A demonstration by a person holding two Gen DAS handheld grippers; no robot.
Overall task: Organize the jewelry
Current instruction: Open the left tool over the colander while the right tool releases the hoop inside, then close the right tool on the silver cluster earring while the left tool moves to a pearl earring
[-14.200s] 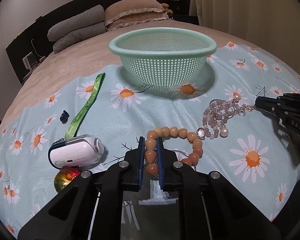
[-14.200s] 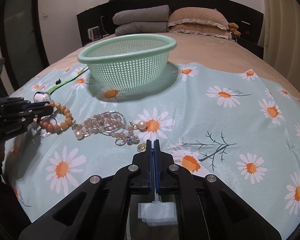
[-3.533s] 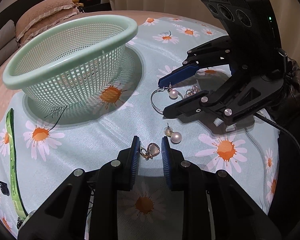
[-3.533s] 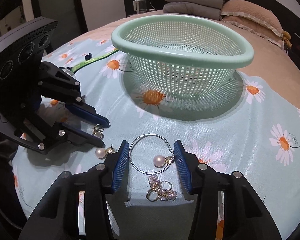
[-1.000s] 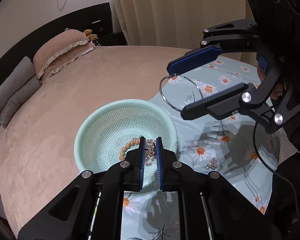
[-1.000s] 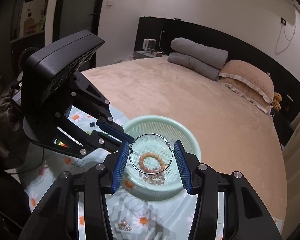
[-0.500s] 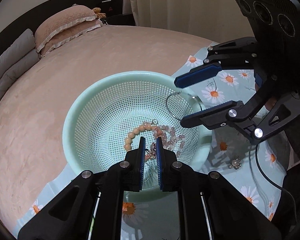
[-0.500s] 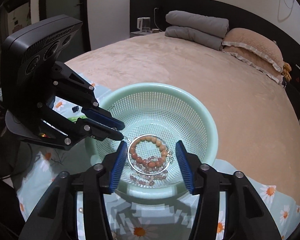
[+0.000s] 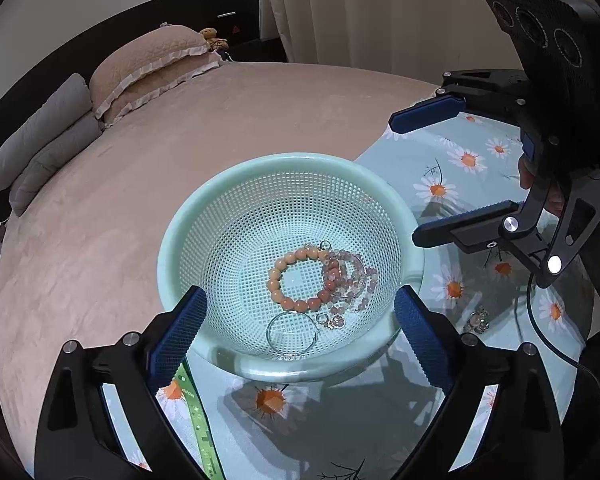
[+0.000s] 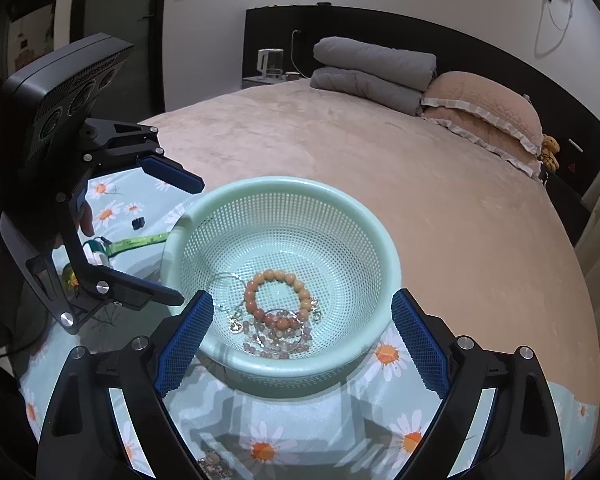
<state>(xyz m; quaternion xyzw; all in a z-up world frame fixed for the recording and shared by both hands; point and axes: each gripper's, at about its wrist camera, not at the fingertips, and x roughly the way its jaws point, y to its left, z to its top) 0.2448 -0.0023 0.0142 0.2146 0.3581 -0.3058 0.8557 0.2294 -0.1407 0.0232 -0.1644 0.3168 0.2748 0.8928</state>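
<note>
A mint-green mesh basket [image 9: 188, 216] [image 10: 380, 236] sits on the daisy cloth. Inside lie an orange bead bracelet [image 9: 278, 276] [image 10: 276, 278], a pink bead bracelet [image 9: 352, 280] [image 10: 278, 340], a silver hoop [image 9: 292, 334] [image 10: 224, 280] and small charms [image 9: 332, 320]. My left gripper [image 9: 300, 332] [image 10: 172, 240] is open wide and empty above the basket's near rim. My right gripper [image 10: 300, 336] [image 9: 408, 180] is open wide and empty above the opposite side. A small jewelled piece [image 9: 476, 320] [image 10: 212, 464] lies on the cloth outside the basket.
The daisy cloth [image 9: 460, 160] covers the near end of a tan bed [image 9: 140, 140]. A green strap [image 9: 198, 412] [image 10: 136, 244], a white case [image 10: 96, 252] and a small black clip [image 10: 138, 222] lie on the cloth. Pillows [image 10: 480, 108] are at the headboard.
Both grippers opened wide over the basket. The charm from the left gripper and the silver hoop from the right gripper now lie in the basket.
</note>
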